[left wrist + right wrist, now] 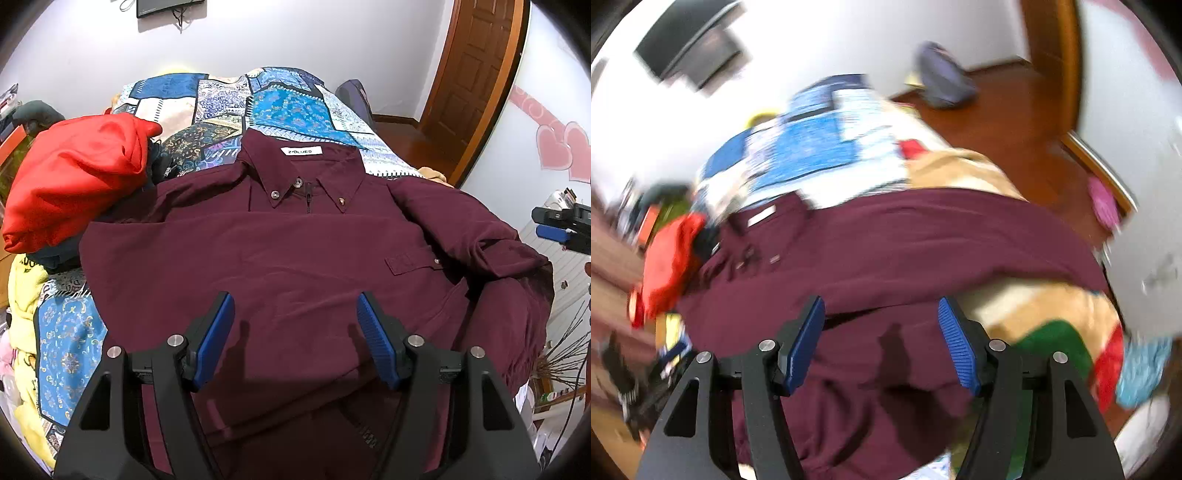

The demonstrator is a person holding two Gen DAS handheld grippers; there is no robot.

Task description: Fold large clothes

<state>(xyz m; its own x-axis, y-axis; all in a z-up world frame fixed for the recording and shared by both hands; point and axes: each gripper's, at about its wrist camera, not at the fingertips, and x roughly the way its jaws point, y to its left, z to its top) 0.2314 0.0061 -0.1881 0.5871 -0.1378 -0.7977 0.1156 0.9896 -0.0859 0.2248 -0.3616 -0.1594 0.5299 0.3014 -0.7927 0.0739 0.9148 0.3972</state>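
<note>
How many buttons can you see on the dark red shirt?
4. On the maroon shirt: one on the left collar tip, one at the neck, one on the right collar tip, one on the chest pocket flap. More may hide under folds.

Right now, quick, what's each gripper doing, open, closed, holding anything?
Left gripper: open, holding nothing, above the maroon shirt.
Right gripper: open, holding nothing, above the same shirt.

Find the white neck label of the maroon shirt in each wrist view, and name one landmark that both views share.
Left wrist: the neck label sits upper centre, inside the collar.
Right wrist: the label is a blurred white strip, left of centre.
Shared landmark: the red garment beside the shirt's shoulder.
</note>
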